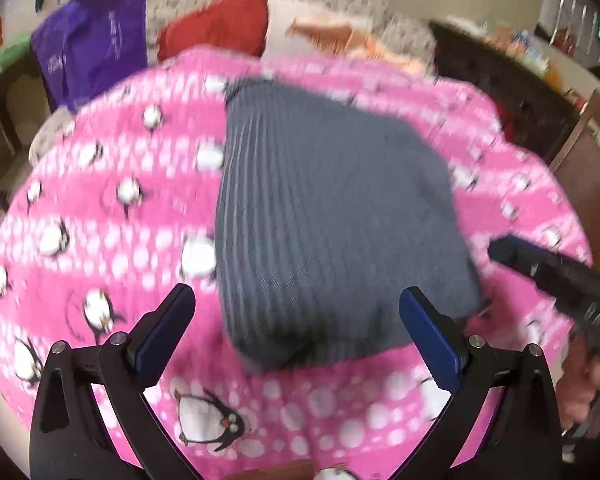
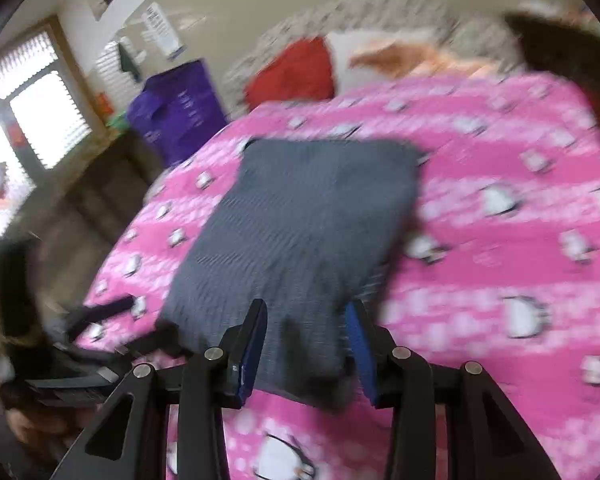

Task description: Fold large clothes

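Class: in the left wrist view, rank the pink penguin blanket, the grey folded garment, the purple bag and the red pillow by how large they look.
1. pink penguin blanket
2. grey folded garment
3. purple bag
4. red pillow

The bag and pillow look close in size, and both lie farther from the camera, so their order is unsure.

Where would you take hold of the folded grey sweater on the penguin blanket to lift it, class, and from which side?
Grip the near edge of the grey sweater, coming from the front. It lies flat as a thick rectangle on the pink blanket, and that bulging near edge faces the left hand-held gripper, whose jaws stand wide open.
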The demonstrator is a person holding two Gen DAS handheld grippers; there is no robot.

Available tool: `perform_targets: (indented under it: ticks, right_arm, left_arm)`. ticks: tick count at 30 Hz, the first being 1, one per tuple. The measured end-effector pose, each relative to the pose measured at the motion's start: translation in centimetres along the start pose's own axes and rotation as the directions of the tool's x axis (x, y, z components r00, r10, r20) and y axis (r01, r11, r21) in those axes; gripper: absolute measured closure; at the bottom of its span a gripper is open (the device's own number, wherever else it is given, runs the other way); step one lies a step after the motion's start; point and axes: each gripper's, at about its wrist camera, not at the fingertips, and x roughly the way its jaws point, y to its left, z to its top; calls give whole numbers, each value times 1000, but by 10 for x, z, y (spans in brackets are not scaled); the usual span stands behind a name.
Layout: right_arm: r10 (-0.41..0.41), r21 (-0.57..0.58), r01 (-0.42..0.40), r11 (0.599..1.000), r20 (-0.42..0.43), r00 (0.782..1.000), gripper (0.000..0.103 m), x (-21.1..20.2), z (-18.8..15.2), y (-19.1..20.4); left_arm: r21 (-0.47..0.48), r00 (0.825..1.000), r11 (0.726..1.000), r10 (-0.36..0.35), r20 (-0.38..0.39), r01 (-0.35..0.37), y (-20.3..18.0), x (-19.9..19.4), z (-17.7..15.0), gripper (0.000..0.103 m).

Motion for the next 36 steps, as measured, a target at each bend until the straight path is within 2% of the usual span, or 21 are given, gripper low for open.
perform_targets:
  ticks: [4, 7, 10, 15, 36]
  right_arm:
    - [-64, 10, 64, 998, 48, 997, 61, -32, -5, 2]
    - [-133, -19, 134, 991, 22, 991, 60, -52, -11, 7]
    - [-161, -20, 161, 987, -4, 987, 60, -60, -18, 11]
    - [-182, -66, 182, 981, 1, 983, 60, -68, -33, 22]
    - [-159, -76, 158, 985, -10, 987, 60, -61, -38, 28]
  left_arm:
    - [-52, 998, 999, -10, -56, 7, -5, -3, 10, 1]
    - [-67, 993, 997, 27, -115, -35, -14, -3, 7, 1]
    - [-66, 986, 995, 67, -152, -78, -23, -7, 1, 1]
    - [-32, 986, 994, 103, -131, -108, -30, -16, -7, 1]
    - [-19, 987, 994, 102, -120, -105, -32, -17, -10, 1]
